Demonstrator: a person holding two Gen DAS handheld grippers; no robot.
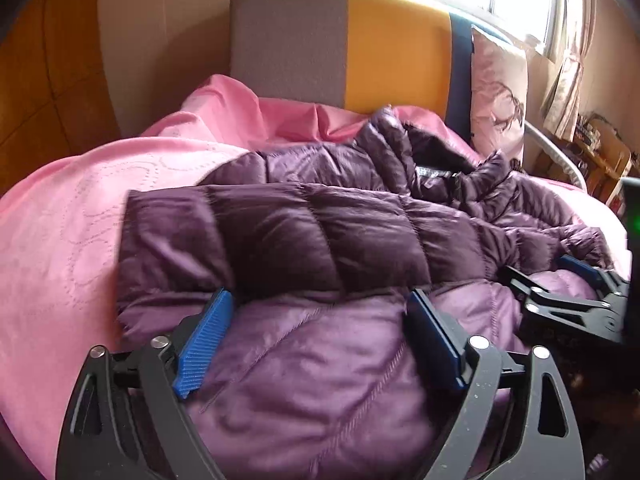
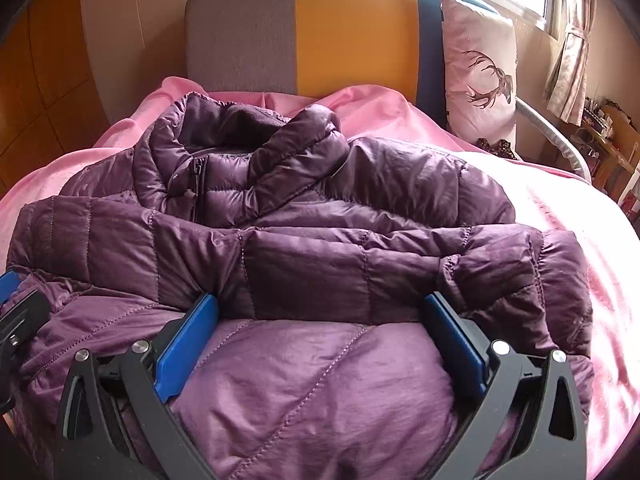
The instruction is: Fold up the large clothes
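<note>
A pink quilted bedspread [image 1: 60,216] covers the bed, filling the 9 o'clock side of the left wrist view. On it lies a puffy purple quilted down jacket [image 2: 304,264], its lighter lining side turned up toward the cameras and a darker band of its outer shell folded across the middle. The collar and zip sit toward 12 o'clock, near the headboard. The left gripper [image 1: 320,316], black with blue ribbed pads, hangs at 6 o'clock of its own view with its jaws spread wide over the lining; nothing is pinched, and the pads stand apart from each other with fabric bulging between them. At 3 o'clock in that view the right gripper [image 2: 320,320] shows beside it, low over the jacket. In its own view its jaws are likewise spread wide, fabric between them but not clamped. Behind stands a grey, yellow and blue padded headboard [image 2: 344,28], and at 2 o'clock a pale cushion with a stag print [image 2: 480,76] leans against it.
</note>
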